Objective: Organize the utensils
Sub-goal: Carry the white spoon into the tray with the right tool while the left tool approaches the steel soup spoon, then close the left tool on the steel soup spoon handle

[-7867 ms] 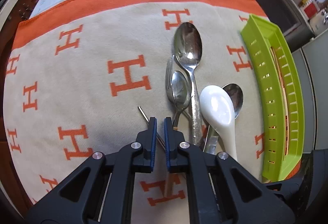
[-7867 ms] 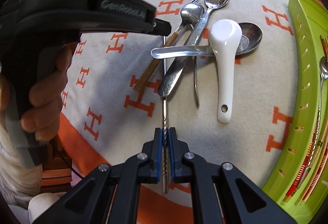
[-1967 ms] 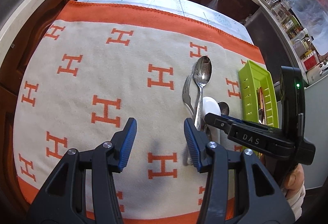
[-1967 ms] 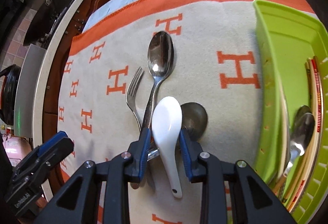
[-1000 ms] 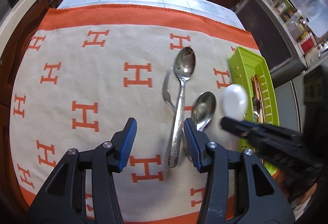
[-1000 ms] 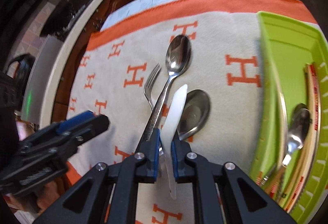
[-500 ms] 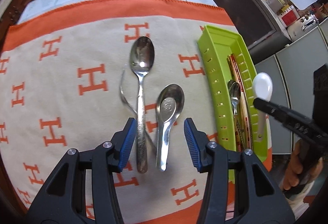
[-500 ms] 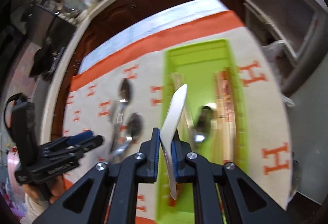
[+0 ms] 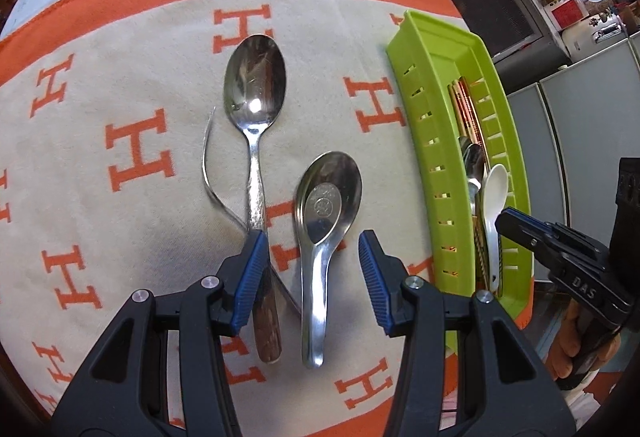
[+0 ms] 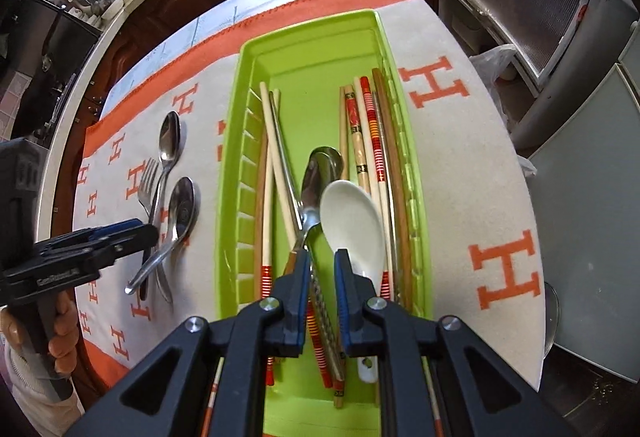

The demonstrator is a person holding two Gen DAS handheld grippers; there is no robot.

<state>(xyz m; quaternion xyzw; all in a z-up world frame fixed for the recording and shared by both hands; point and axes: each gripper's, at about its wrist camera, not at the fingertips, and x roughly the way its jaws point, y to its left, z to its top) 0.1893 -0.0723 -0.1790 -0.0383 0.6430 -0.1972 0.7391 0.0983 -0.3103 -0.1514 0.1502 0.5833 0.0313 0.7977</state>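
Orange-and-cream blanket (image 9: 120, 69) with H motifs covers the table, and the sorting is well along; the lime-green utensil tray (image 10: 308, 33) at its right side already holds several pairs of chopsticks (image 10: 370, 133), a steel spoon (image 10: 316, 177) and the white ceramic soup spoon (image 10: 352, 221), which now lies bowl-up in the tray, its handle running under the right gripper (image 10: 322, 269). That gripper's jaws have just been easing apart and stand only narrowly parted, with nothing pinched between them; I judge this the moment of release, the spoon freshly delivered.

Three pieces are left on the blanket: a large steel tablespoon (image 9: 256, 97), a steel soup spoon (image 9: 326, 197) with an embossed bowl, and a fork (image 9: 212, 181) lying on its side partly under the tablespoon's handle. The left gripper (image 9: 310, 265) points steeply down over them, its jaws about half open and empty, straddling the soup spoon's handle with the left pad close against the tablespoon's shaft; the jaws have just been closing a little.

The next move, as I read it, calls for the left gripper to sink and pinch the soup spoon's handle alone, clear of the tablespoon; the right hand (image 9: 580, 353) should lift away from the tray to make room.
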